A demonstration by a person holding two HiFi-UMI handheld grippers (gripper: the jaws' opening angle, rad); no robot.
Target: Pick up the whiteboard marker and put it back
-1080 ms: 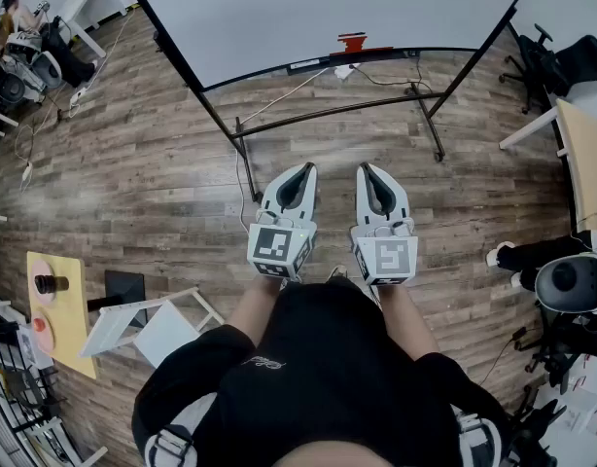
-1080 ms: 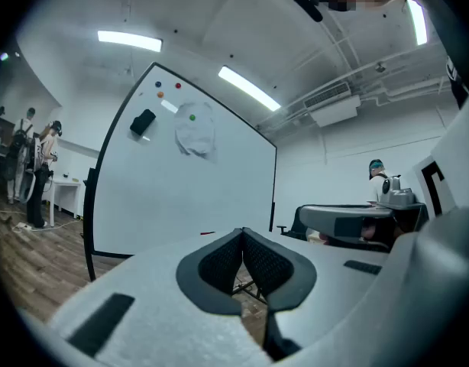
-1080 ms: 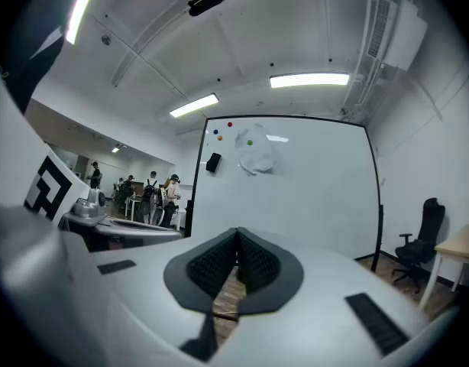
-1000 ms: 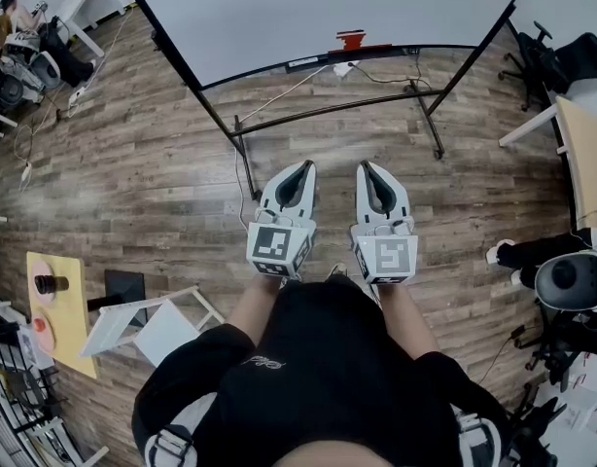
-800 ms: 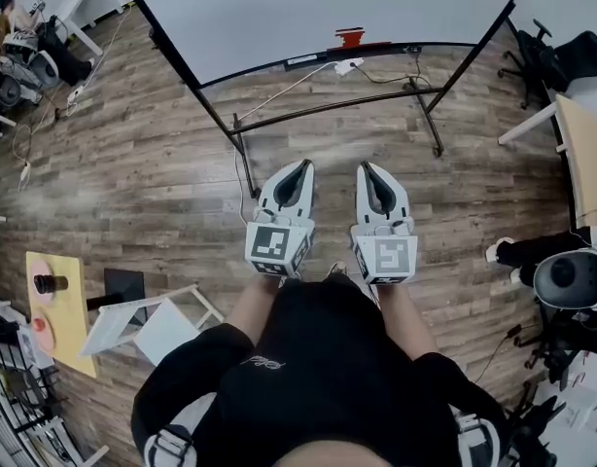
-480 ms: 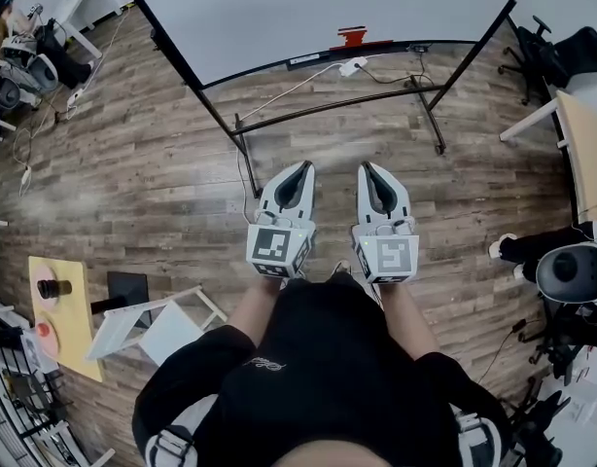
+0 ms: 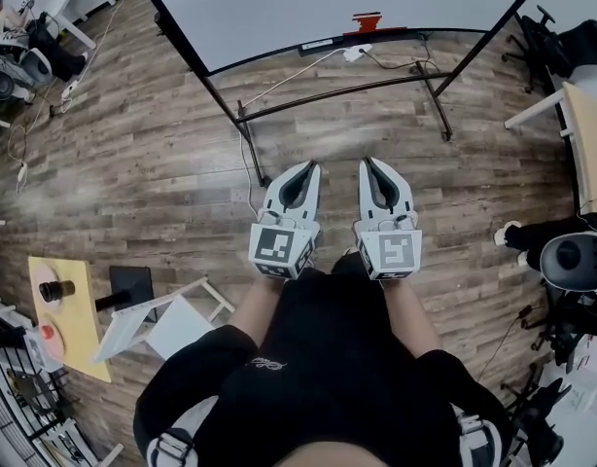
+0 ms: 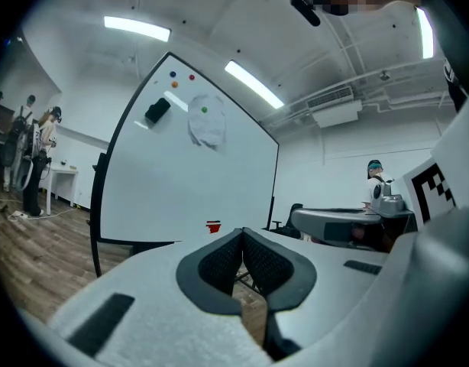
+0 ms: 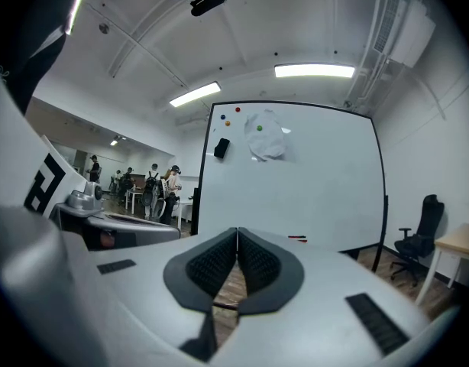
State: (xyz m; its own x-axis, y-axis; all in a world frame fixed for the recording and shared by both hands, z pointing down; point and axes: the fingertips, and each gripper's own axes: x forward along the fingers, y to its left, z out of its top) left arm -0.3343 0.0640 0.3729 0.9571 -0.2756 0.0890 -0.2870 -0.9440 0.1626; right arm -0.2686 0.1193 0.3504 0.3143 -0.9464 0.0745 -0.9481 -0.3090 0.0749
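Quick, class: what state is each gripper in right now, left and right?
Left gripper: closed, jaws together, holding nothing.
Right gripper: closed, jaws together, holding nothing.

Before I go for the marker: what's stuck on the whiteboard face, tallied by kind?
Round magnets: 4
Black eraser: 1
White crumpled sheet: 1
Total: 6
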